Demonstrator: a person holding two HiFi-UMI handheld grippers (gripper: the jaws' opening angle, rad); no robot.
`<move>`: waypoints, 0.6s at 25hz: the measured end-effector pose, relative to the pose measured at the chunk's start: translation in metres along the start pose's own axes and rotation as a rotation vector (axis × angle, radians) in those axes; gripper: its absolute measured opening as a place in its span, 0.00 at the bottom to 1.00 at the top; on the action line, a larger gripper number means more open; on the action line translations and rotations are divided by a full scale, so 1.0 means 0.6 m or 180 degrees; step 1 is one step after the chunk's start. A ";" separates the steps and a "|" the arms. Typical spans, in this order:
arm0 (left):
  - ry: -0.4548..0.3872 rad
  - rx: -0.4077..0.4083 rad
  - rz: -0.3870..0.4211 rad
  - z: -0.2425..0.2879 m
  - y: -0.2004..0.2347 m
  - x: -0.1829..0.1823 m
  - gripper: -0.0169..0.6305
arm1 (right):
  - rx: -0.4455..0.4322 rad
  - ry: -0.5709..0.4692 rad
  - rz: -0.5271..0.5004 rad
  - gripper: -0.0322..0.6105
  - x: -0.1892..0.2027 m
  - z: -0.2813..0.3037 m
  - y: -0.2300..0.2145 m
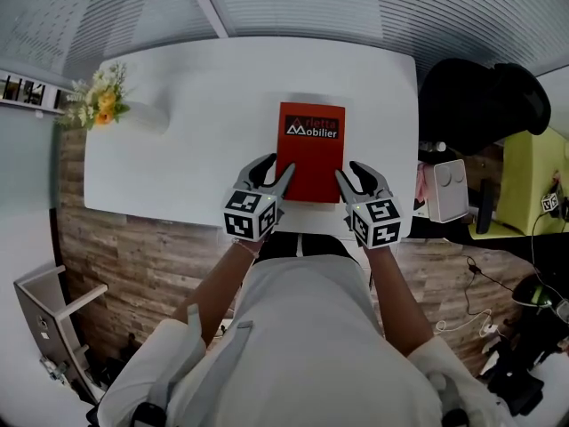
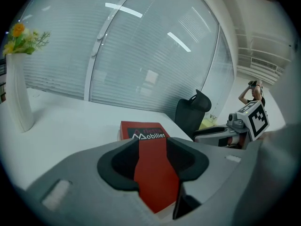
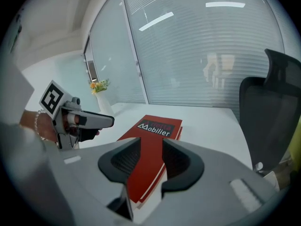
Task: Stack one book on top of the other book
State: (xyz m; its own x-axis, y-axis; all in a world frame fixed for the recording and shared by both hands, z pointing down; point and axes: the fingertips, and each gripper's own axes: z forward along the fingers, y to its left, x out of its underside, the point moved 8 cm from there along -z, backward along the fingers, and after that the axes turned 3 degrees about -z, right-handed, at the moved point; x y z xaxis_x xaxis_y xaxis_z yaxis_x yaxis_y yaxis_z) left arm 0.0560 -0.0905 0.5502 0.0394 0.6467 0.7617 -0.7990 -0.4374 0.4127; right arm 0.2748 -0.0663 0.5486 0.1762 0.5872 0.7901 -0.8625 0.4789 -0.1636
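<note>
A red book [image 1: 311, 154] with white lettering on its cover lies flat near the front edge of the white table [image 1: 178, 149]. In the right gripper view, the book [image 3: 157, 128] shows a second red edge under its cover on the right, like another book below it. My left gripper [image 1: 273, 174] hovers at the book's near left corner and my right gripper [image 1: 354, 176] at the near right corner. Both are above the book and touch nothing. In each gripper view the jaws stand partly apart, and the cover [image 2: 146, 133] shows through the gap.
A white vase of yellow flowers [image 1: 107, 100] stands at the table's far left. A black office chair [image 1: 480, 96] sits off the right end, with a white box-like device [image 1: 444, 189] in front of it. The wood-patterned floor lies below the table's front edge.
</note>
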 end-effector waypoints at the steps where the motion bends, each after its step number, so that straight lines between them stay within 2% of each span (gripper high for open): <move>1: -0.0055 0.0024 0.0022 -0.002 -0.005 -0.008 0.32 | 0.0010 -0.0038 -0.0030 0.27 -0.007 -0.005 0.000; 4: -0.0199 0.0087 0.0082 -0.008 -0.018 -0.032 0.31 | 0.0024 -0.0130 -0.0116 0.25 -0.028 -0.017 -0.001; 15: -0.0707 0.0324 0.0219 -0.051 -0.069 -0.117 0.16 | 0.0051 -0.0525 -0.0396 0.13 -0.121 -0.076 0.005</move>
State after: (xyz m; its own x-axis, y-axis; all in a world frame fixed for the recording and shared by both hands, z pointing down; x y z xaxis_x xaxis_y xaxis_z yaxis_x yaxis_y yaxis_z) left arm 0.0682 -0.0989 0.4642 0.1269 0.4649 0.8762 -0.7403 -0.5436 0.3956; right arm 0.2810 -0.0779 0.4639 0.2030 0.4086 0.8899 -0.8465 0.5300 -0.0503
